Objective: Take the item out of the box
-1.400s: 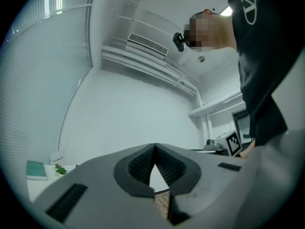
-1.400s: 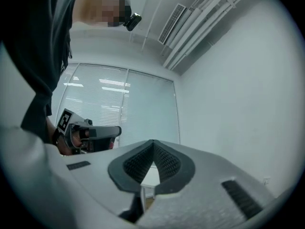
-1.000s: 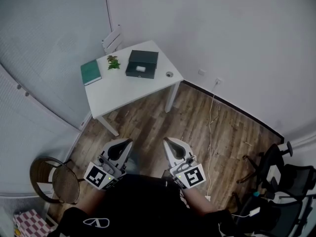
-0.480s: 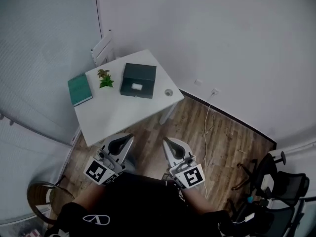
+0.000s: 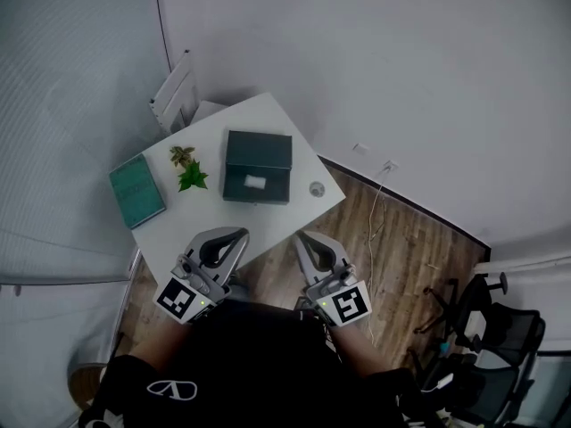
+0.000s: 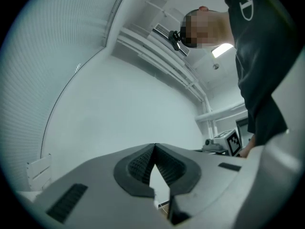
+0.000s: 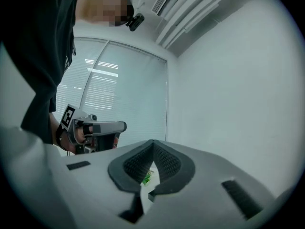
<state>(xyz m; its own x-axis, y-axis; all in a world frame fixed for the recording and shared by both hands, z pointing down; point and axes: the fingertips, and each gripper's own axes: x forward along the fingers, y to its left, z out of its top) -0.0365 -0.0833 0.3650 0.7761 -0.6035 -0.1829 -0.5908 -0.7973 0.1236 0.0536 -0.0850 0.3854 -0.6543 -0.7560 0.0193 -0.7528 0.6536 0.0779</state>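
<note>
A dark green box [image 5: 258, 167] with a small white label stands on the white table [image 5: 205, 221], and its lid looks closed. My left gripper [image 5: 238, 235] and right gripper [image 5: 302, 237] are held side by side in front of my body, just short of the table's near edge and well apart from the box. Both are shut with nothing between the jaws. The left gripper view shows its tips [image 6: 154, 146] meeting against a bare wall. In the right gripper view the tips [image 7: 153, 142] also touch, and the left gripper [image 7: 95, 128] shows beside them.
A teal book [image 5: 137, 191], a small green plant [image 5: 187, 169] and a little round object [image 5: 316, 188] share the table with the box. A white slatted panel [image 5: 174, 92] stands behind the table. Office chairs [image 5: 482, 346] and a hanging cable [image 5: 375, 212] are at the right.
The table and box have come closer and now lie just ahead of both grippers. The grippers stay shut and hold the same pose in front of my body.
</note>
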